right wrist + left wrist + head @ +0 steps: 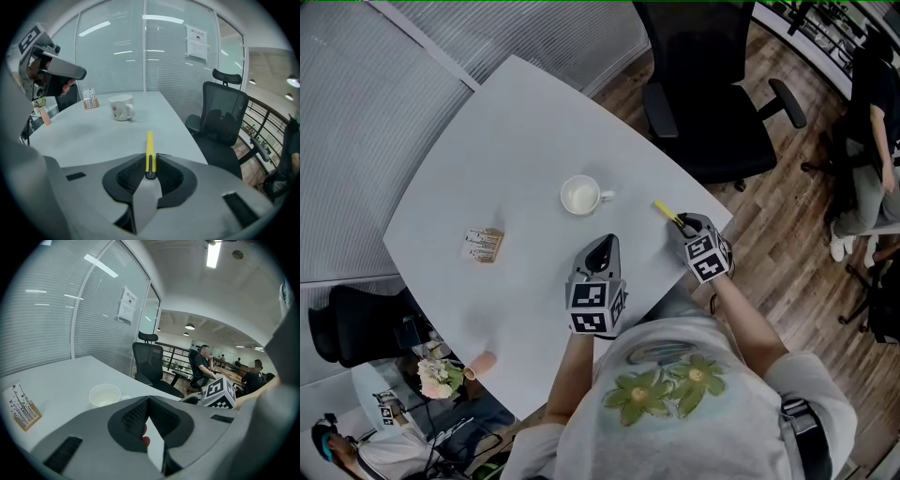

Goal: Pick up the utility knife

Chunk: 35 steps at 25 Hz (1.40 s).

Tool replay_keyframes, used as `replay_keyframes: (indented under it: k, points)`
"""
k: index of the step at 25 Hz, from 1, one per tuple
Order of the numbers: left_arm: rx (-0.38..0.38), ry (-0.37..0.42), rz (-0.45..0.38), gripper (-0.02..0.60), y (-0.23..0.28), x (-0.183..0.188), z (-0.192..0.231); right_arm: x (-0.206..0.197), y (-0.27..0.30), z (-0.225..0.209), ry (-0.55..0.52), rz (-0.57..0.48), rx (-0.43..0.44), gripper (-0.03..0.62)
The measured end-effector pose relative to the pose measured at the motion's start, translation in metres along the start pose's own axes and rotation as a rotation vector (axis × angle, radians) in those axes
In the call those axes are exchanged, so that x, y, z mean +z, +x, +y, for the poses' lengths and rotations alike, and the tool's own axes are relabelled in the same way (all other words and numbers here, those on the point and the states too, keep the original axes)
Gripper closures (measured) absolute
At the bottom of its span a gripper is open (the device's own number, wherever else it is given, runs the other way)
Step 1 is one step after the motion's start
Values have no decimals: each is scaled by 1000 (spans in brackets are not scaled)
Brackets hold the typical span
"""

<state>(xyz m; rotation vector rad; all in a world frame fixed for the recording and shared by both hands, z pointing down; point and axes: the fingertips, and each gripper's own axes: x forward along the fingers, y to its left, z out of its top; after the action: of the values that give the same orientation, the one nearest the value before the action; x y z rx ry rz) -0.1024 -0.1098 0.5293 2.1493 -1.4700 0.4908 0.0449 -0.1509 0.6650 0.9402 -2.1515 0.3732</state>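
The yellow utility knife (pixel 150 150) sticks out forward from between the jaws of my right gripper (pixel 150 169), which is shut on its black rear end. In the head view the utility knife (pixel 667 214) hangs just above the white table (pixel 516 150) near its right edge, with the right gripper (pixel 692 228) behind it. My left gripper (pixel 603 248) rests mid-table, below the cup, its jaws shut with nothing between them. From its own camera the left gripper (pixel 149 404) shows its two pads meeting at the tip.
A white cup (pixel 581 196) stands mid-table, and a small card holder (pixel 483 245) lies to its left. A black office chair (pixel 712 103) stands beyond the table's far right edge. A person (pixel 872 122) sits at the right.
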Motion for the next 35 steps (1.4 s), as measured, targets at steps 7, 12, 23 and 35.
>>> replay_keyframes:
  k: [7, 12, 23, 35]
  points:
    - [4, -2, -15, 578, -4, 1, 1, 10, -7, 6, -6, -27, 7, 526]
    - [12, -8, -19, 578, -6, 1, 3, 19, -12, 7, -23, -44, 5, 526]
    - [29, -3, -33, 578, -8, 3, -1, 44, -37, 10, -38, -93, 10, 526]
    - [18, 14, -48, 578, -12, 8, -7, 76, -64, 18, -51, -167, 18, 526]
